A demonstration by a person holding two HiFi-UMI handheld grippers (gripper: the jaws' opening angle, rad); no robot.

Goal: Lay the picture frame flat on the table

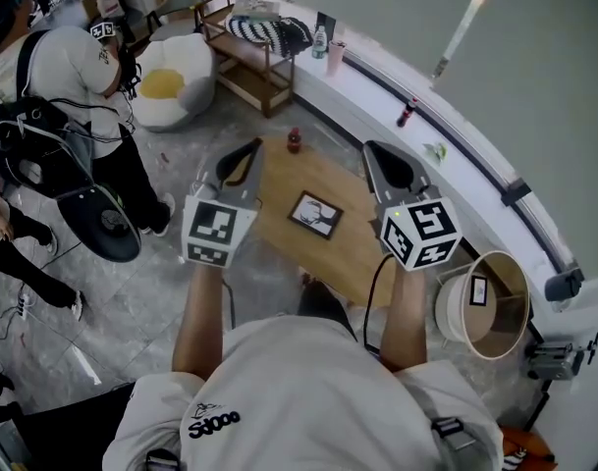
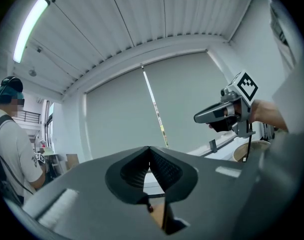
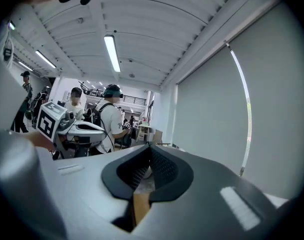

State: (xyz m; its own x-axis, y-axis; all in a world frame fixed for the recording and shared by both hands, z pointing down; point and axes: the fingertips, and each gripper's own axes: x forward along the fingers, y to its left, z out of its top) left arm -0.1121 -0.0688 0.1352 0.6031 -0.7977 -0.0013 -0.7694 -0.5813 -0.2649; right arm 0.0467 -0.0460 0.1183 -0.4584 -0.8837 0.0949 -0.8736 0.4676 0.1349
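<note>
While both grippers hang in the air above it, the black rectangular picture frame point(image 1: 315, 214) lies flat and face up near the middle of the light wooden table point(image 1: 353, 248), touched by neither of them. Its picture is black and white; what it shows is too small to tell. To the frame's left, the left gripper point(image 1: 242, 157) has its jaws pressed together with nothing between them, as the left gripper view point(image 2: 150, 156) shows. To the frame's right, the right gripper point(image 1: 382, 160) is likewise closed and empty, its dark pads meeting at the tip in the right gripper view point(image 3: 151, 154). A small red bottle point(image 1: 295, 140) stands at the table's far edge, between the two grippers. Right of the table stands a round white tub with a wooden inside point(image 1: 448, 307).
</note>
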